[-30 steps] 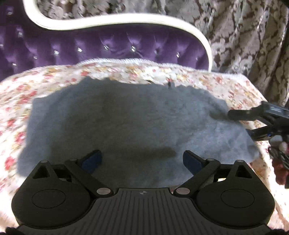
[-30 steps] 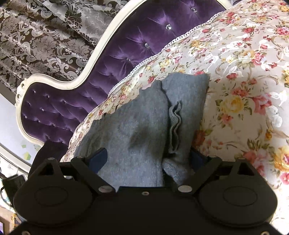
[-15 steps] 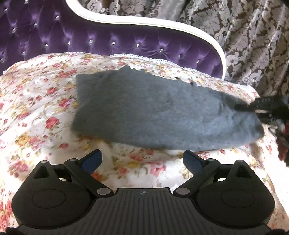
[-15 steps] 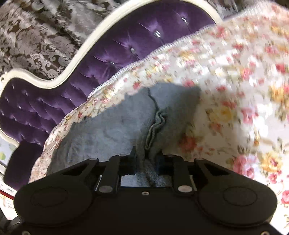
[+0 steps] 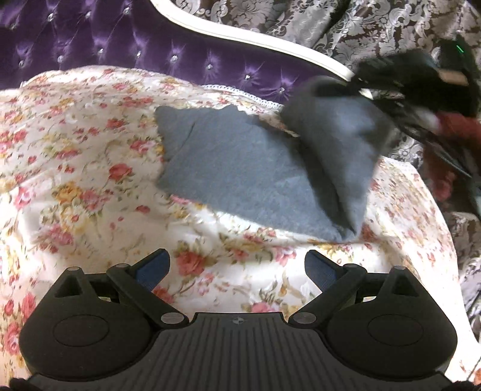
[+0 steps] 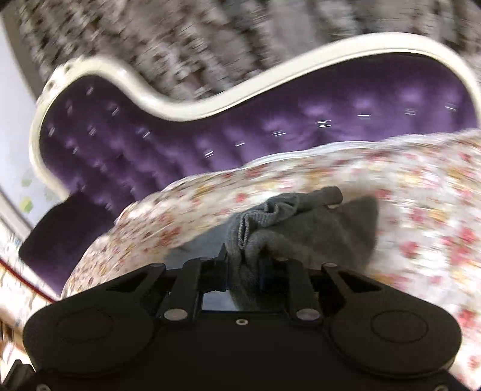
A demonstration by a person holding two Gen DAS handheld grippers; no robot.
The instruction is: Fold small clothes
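A small grey knit garment (image 5: pixel 240 171) lies on the floral bed cover (image 5: pixel 75 168). Its right end (image 5: pixel 339 132) is lifted off the cover and curls over toward the left. My right gripper (image 6: pixel 243 267) is shut on that end's bunched ribbed edge (image 6: pixel 270 213); it shows as a blurred black shape in the left wrist view (image 5: pixel 390 81). My left gripper (image 5: pixel 236 269) is open and empty, low over the cover, well in front of the garment.
A purple tufted headboard (image 5: pixel 120 45) with a white frame (image 6: pixel 192 105) stands behind the bed. Patterned grey curtains (image 5: pixel 345 27) hang behind it. The bed's right edge (image 5: pixel 433 216) drops off near the garment. The right wrist view is motion-blurred.
My right gripper closed on the garment's right edge and lifted it up and over to the left. My left gripper drew back from over the garment, staying open.
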